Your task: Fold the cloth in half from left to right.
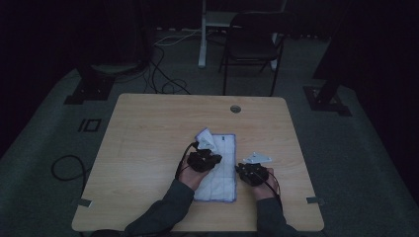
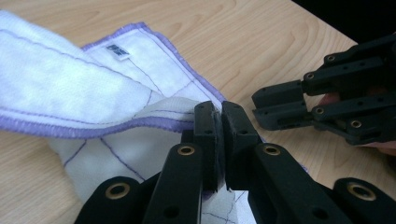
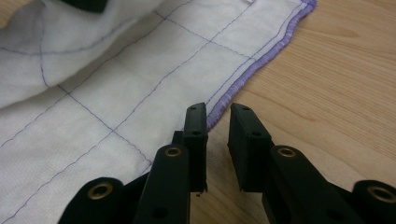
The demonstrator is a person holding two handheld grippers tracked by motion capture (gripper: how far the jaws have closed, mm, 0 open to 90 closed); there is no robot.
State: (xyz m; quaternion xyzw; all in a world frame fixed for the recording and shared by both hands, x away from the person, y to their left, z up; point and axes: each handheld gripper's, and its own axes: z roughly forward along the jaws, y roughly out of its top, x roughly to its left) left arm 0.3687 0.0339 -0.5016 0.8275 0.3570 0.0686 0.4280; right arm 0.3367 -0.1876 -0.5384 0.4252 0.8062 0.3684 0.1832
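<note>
**White cloth pinched by the left gripper on a wooden counter**

A white quilted cloth (image 1: 217, 170) with purple stitched edging lies a little below the centre of the high view, on a pale wooden counter (image 1: 148, 148). Most of it rests flat. Its far left corner is lifted and folded back over itself, forming a raised bunch toward the upper part of the cloth. In the left gripper view the cloth (image 2: 70, 88) fills the left half of the frame, with the folded layer draped across the upper left and a small label (image 2: 117, 50) near the top edge.

The left gripper (image 1: 202, 159) sits over the cloth's left side, held in a hand (image 1: 190, 175) entering from the bottom of the high view. In its own view, at lower centre, the left gripper (image 2: 218, 135) has its jaws clenched on the cloth, with a thin layer of fabric caught between them.

The right gripper (image 1: 252, 173) is just right of the cloth in the high view, with a grey plate on top. In its own view the right gripper (image 3: 217, 140) has its jaws released, with a gap between them, poised at the purple edge of the cloth (image 3: 116, 93), which crosses the frame diagonally.

Beyond the counter, at the top of the high view, a dark chair (image 1: 252, 44) stands on a dim floor with trailing cables (image 1: 163, 74).
</note>
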